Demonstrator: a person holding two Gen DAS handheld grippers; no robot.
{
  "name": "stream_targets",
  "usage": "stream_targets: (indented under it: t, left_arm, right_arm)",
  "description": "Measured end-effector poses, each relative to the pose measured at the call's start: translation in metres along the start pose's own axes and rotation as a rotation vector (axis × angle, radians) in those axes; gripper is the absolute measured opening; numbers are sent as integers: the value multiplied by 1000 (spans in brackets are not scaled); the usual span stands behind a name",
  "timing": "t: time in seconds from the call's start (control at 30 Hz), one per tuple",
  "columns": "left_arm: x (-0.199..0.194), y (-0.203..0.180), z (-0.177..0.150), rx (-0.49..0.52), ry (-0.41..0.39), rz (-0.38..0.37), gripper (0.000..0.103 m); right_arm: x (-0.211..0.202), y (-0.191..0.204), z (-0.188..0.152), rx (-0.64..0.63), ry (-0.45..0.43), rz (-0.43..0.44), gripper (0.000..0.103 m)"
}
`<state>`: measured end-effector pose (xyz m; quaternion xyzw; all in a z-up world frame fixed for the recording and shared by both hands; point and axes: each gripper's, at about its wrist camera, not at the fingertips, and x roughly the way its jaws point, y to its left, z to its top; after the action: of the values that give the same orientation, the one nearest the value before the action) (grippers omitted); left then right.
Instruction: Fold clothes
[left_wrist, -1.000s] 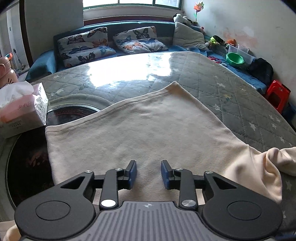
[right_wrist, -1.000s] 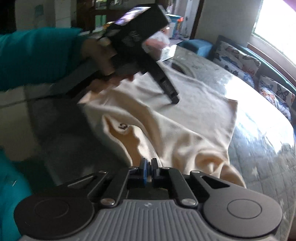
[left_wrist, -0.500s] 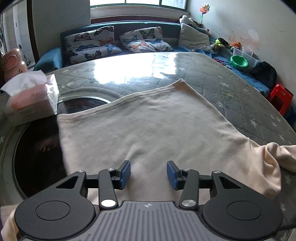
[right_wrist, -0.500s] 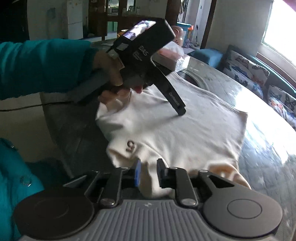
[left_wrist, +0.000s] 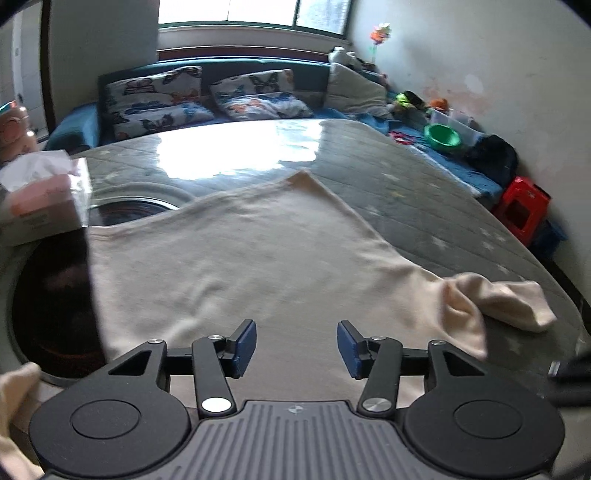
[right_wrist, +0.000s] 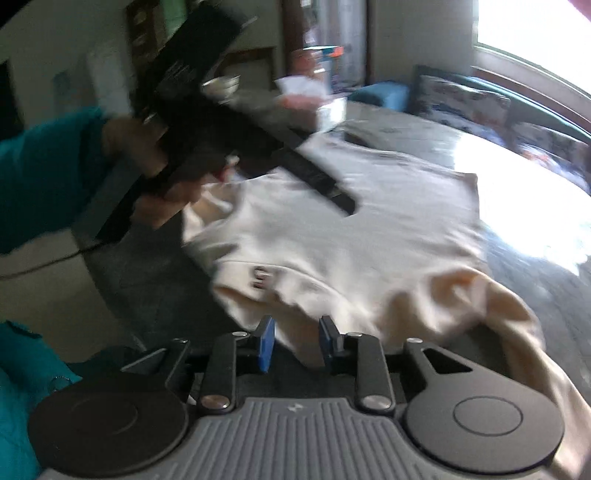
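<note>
A cream T-shirt lies spread on the grey quilted table cover, its right sleeve bunched. My left gripper hovers over the shirt's near part with its jaws opening and nothing pinched between them. In the right wrist view the shirt shows its neckline with a dark printed label. My right gripper sits at the shirt's near edge with its jaws opening; cloth shows in the gap and the pads are not pressing on it. A hand in a teal sleeve holds the left gripper above the shirt.
A pink and white tissue box stands at the table's left, beside a dark round inset. Behind the table are a sofa with butterfly cushions, a green bowl and a red stool.
The left gripper's jaws have widened and it has drawn back over the shirt. The right gripper has gone from shut to parted, and the neckline now lies flatter in front of it.
</note>
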<state>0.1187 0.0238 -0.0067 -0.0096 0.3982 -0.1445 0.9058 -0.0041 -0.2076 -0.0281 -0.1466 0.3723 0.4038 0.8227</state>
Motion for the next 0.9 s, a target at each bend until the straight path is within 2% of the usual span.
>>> stream_targets:
  t: [0.17,0.3,0.43,0.6,0.77,0.9]
  left_arm:
    - [-4,-28,-12,50,4,-77,53]
    - [-6,-47,-21,93,9,-110,54]
    - [-6,-60,-28,124,19,-139,54]
    - [-6,-67,-40,143,47,-153,54]
    - [-6,-70,-45,145,53,-150,57]
    - [-5,-70,-45,144,55,-148,59]
  right_arm:
    - [-41,-43,-23,158,-32,-196,26]
    - [-68,-88,-40,297,-47,-368,26]
    - [-76,-135,-55,376,-54,-502,26]
    - [-65,-181,-68,431,5,-555,26]
    - [-54,-202,-71,443,62,-502,26]
    - [-52,-197,-61,400,95,-461,12]
